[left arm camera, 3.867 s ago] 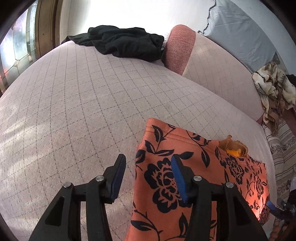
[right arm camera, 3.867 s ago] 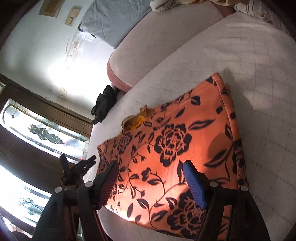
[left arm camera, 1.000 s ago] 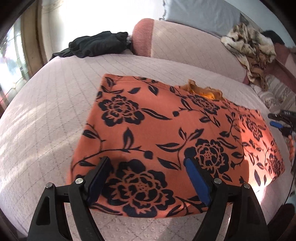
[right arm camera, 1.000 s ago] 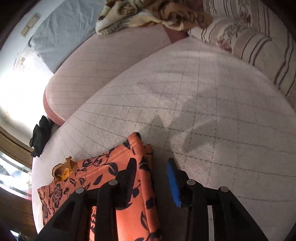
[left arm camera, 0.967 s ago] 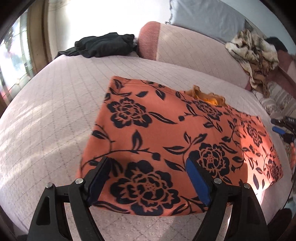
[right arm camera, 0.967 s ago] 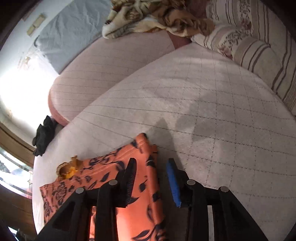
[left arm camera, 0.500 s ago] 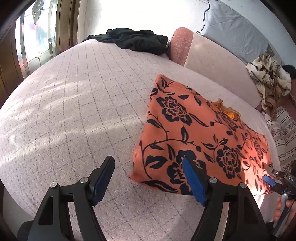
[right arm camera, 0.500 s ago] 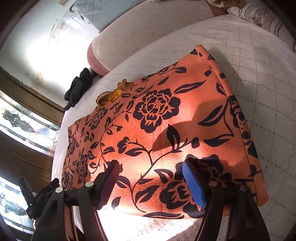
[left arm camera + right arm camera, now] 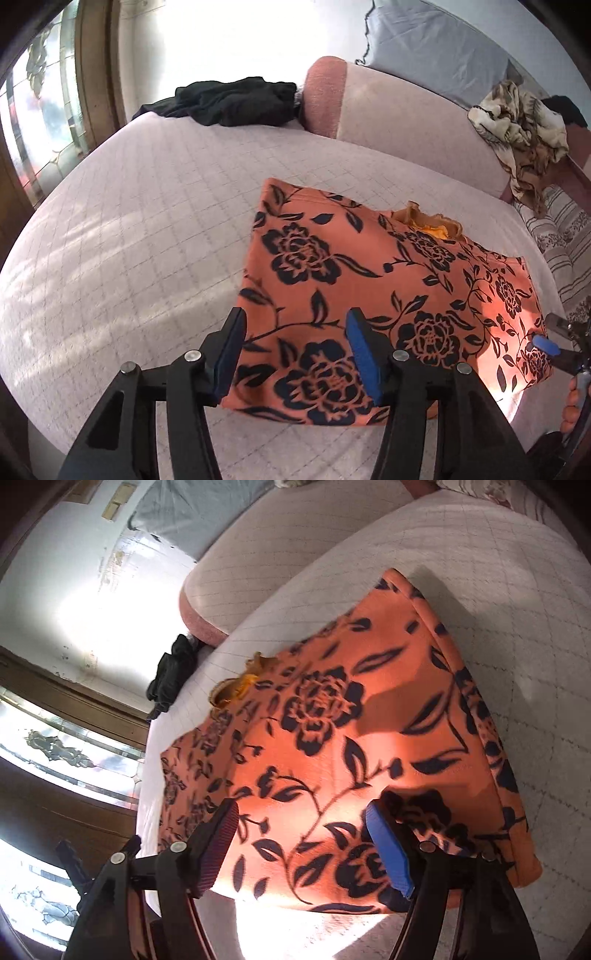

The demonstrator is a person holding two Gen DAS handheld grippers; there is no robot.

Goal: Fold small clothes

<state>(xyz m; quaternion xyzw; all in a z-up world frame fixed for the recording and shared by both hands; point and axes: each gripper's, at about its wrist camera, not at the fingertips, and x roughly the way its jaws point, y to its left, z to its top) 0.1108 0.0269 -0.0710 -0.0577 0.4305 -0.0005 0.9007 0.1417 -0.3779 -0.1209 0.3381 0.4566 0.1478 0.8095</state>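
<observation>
An orange garment with black flowers [image 9: 369,280] lies flat and folded on the quilted pink bed [image 9: 129,229]; it also fills the right wrist view [image 9: 351,746]. A yellow-orange frill [image 9: 428,221] sticks out at its far edge. My left gripper [image 9: 293,343] is open and empty, just above the garment's near left corner. My right gripper [image 9: 301,838] is open and empty over the garment's near edge. The right gripper's blue tip [image 9: 546,345] shows at the garment's right end in the left wrist view.
A black garment [image 9: 229,99] lies at the far end of the bed by a pink bolster [image 9: 325,96]. A patterned beige cloth [image 9: 521,125] drapes over the headboard at right. Striped pillows [image 9: 565,240] lie at right. A stained-glass window [image 9: 33,92] is on the left.
My left gripper moved back over the garment's left corner. My right gripper drew back a little toward the garment's near edge. Both stayed open; the garment has not moved.
</observation>
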